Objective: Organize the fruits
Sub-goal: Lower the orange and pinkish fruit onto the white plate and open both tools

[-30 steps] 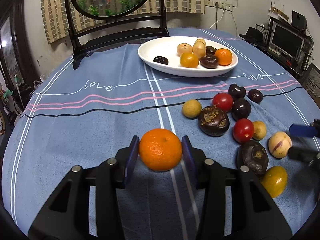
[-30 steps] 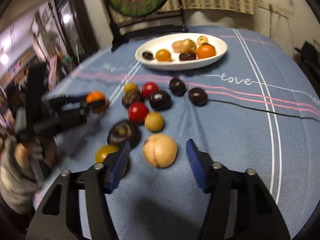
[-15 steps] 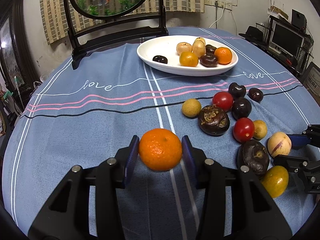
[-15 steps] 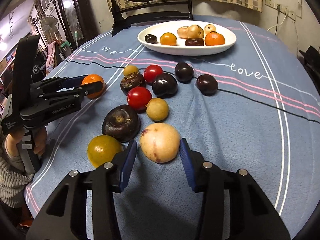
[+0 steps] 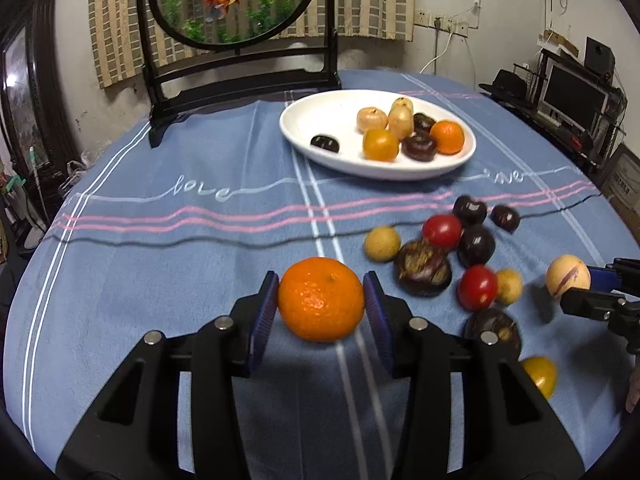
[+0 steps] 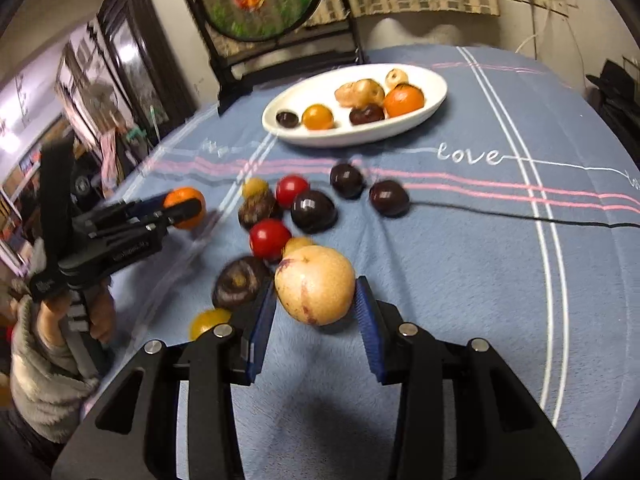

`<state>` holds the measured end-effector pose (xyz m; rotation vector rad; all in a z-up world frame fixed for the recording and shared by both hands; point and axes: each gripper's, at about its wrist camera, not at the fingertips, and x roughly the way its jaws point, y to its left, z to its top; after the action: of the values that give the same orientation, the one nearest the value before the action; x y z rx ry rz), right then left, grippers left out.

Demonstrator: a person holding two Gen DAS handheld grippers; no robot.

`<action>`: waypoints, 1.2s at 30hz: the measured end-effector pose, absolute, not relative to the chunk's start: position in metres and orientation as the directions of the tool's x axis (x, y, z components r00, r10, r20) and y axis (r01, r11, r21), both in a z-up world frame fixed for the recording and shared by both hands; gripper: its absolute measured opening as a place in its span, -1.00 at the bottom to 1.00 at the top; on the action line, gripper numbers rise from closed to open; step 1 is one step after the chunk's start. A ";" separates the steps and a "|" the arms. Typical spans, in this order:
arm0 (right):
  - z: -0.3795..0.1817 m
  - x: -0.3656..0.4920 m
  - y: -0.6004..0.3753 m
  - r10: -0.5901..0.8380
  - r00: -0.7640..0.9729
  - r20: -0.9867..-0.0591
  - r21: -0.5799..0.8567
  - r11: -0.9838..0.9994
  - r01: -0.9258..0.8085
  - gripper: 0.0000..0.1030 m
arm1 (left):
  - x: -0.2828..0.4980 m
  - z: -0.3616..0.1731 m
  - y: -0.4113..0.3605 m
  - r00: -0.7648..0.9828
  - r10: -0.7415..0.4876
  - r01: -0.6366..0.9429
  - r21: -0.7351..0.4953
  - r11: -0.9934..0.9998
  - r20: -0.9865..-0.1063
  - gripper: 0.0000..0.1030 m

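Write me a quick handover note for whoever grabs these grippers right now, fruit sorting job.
Left gripper: shut on the orange mandarin, held above the blue tablecloth.
Right gripper: jaws closing around the pale yellow fruit, which sits between the pads and looks lifted.
Done: the white oval plate at the far side already holds about seven fruits.
Left: carry both held fruits to the plate, then clear the loose cluster on the cloth, including two red tomatoes, several dark fruits and small yellow ones.
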<state>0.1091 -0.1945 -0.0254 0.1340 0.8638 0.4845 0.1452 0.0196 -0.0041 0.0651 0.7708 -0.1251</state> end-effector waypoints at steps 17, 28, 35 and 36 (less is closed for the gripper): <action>0.052 0.247 -0.187 0.483 0.595 -0.643 0.333 0.875 -0.350 -0.21 | 0.297 0.042 0.004 0.729 -0.129 0.115 -0.066 0.991 -0.672 -0.14; 0.006 0.318 -0.150 0.474 0.509 -0.718 0.307 0.873 -0.379 -0.21 | 0.372 -0.002 0.001 0.673 -0.131 0.115 -0.072 0.991 -0.728 -0.14; -0.009 0.340 -0.141 0.447 0.516 -0.731 0.295 0.889 -0.351 -0.20 | 0.377 -0.005 0.008 0.674 -0.116 0.094 -0.071 0.993 -0.730 -0.12; -0.010 0.340 -0.142 0.449 0.515 -0.730 0.298 0.888 -0.352 -0.20 | 0.377 -0.004 0.007 0.677 -0.109 0.090 -0.065 0.994 -0.728 -0.09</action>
<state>0.3402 -0.1417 -0.0097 0.1172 0.9105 0.4822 0.3767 0.0072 -0.0041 -0.0245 0.8191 -0.1117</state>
